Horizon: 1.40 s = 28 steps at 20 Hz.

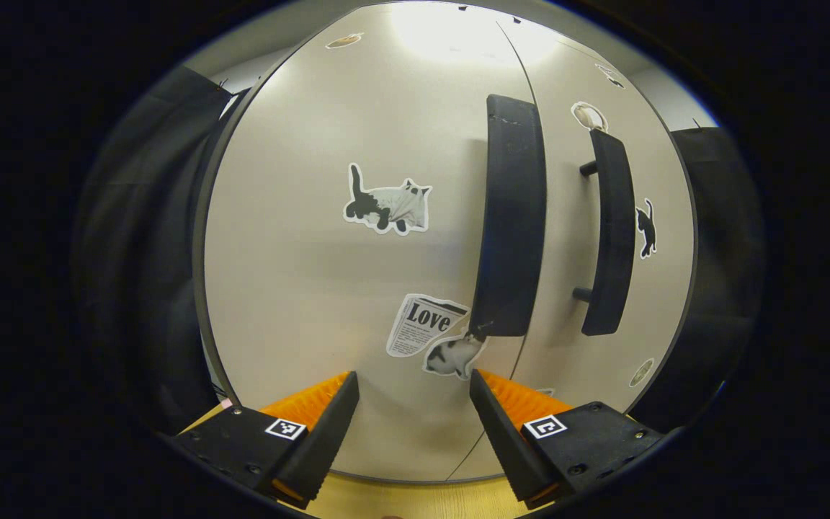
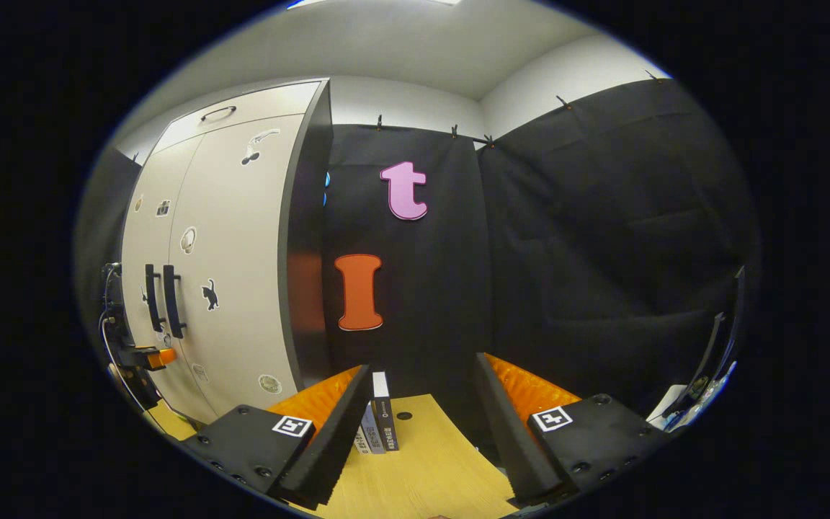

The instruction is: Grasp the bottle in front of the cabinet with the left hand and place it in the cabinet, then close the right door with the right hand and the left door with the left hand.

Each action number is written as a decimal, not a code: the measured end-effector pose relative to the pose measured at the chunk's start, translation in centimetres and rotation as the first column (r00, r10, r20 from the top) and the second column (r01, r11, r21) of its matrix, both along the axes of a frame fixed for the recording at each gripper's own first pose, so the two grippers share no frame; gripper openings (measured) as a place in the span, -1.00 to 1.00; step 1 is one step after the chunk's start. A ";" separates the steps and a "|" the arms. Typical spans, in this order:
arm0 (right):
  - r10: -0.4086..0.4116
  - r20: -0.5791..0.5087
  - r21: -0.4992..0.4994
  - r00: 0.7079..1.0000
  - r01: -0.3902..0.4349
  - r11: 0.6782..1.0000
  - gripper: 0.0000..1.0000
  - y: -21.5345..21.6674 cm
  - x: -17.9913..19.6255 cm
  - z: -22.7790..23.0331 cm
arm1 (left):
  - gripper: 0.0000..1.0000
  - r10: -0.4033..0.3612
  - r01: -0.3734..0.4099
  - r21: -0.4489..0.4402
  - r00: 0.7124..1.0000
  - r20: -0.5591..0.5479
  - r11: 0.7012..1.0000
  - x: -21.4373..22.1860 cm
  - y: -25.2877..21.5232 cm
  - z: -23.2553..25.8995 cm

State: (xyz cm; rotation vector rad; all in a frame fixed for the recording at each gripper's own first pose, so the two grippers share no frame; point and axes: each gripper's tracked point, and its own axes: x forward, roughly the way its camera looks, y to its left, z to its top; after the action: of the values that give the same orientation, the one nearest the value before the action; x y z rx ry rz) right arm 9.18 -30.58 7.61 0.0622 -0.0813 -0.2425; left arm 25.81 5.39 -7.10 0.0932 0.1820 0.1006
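In the left gripper view, the left gripper (image 1: pixel 413 404) faces the cabinet front squarely from close by, its two fingers spread apart with nothing between them. Straight ahead is the left door (image 1: pixel 328 238), shut flush against the right door (image 1: pixel 602 303), the seam between them running down just right of centre. The left door's handle (image 1: pixel 512 223), a dark vertical bar, stands just above the gripper's right finger (image 1: pixel 498 432); the right door's handle (image 1: pixel 611 234) is beside it. Cat stickers (image 1: pixel 388 207) and a newspaper sticker (image 1: pixel 422 324) dot the door panels. A strip of wooden table (image 1: pixel 415 501) shows below the fingers. The bottle cannot be seen; the doors hide the cabinet's inside.

In the right gripper view, the right gripper (image 2: pixel 422 425) is held well off from the cabinet (image 2: pixel 235 245), pointing past its dark side panel toward the black cloth wall. Its jaws are released and empty. The left gripper (image 2: pixel 143 357) appears far off at the left, near the door handles. A few books (image 2: pixel 380 422) stand on the table just beyond the right gripper's left finger (image 2: pixel 339 432).
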 end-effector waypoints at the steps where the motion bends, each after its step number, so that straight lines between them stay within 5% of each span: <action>1: 0.006 -0.003 0.000 1.000 -0.006 1.000 0.89 0.3 0.2 -0.1 | 0.90 0.005 -0.005 -0.004 1.000 -0.007 1.000 -0.1 0.4 -0.1; 9: 0.076 0.008 0.005 0.997 -0.076 0.997 0.90 4.1 1.5 0.8 | 0.89 0.000 0.000 -0.034 1.000 0.001 0.999 -5.0 2.2 3.9; 17: 0.147 0.036 0.011 0.989 -0.147 0.989 0.89 9.1 2.3 2.5 | 0.89 -0.026 0.031 -0.233 0.999 0.024 0.972 -11.7 2.2 11.1; 24: 0.198 0.063 0.011 0.978 -0.199 0.980 0.89 14.3 2.3 3.8 | 0.89 -0.012 0.019 -0.036 0.984 0.177 0.999 -17.1 4.3 18.9; 28: 0.202 0.071 0.024 0.977 -0.205 0.979 0.89 17.0 0.7 3.5 | 0.89 -0.062 0.066 -0.007 0.972 0.225 0.998 -19.8 3.8 21.2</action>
State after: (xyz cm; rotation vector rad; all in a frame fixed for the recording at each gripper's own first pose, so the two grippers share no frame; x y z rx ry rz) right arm 9.90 -13.60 11.10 0.1088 -0.1380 -0.0366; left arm 6.00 9.17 14.08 0.0727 -0.0466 0.0449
